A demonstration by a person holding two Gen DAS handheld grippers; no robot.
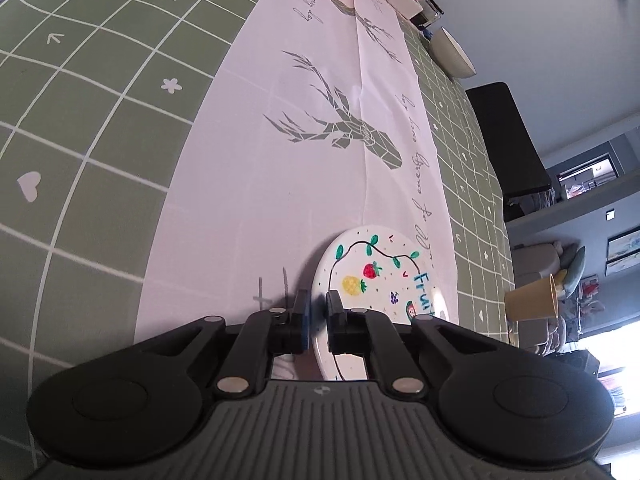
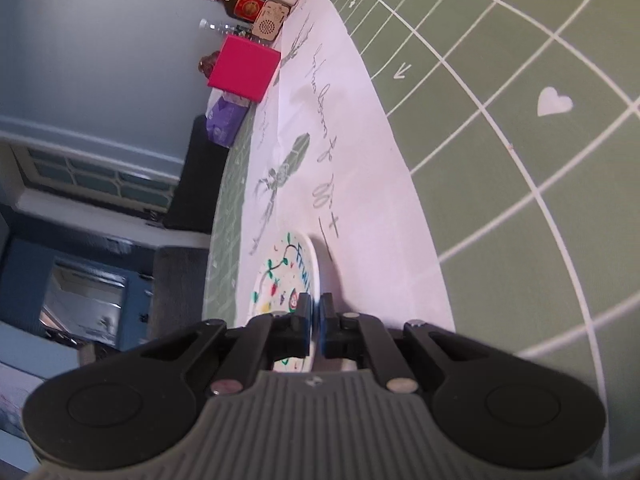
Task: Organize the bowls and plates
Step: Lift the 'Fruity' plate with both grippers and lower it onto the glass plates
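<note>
On plate (image 1: 384, 276) rim: grippers (image 1: 317, 308) clamped.

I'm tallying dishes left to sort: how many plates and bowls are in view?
2. The fruit-painted plate is on the white runner, gripped at its rim by both grippers. A cream bowl sits on the far green tablecloth. Others may be out of view.

Pale grey-blue wall (image 2: 100, 60), panelled window (image 2: 100, 176), possibly a dark chair back (image 1: 508, 140), bright daylight (image 1: 608, 344).
</note>
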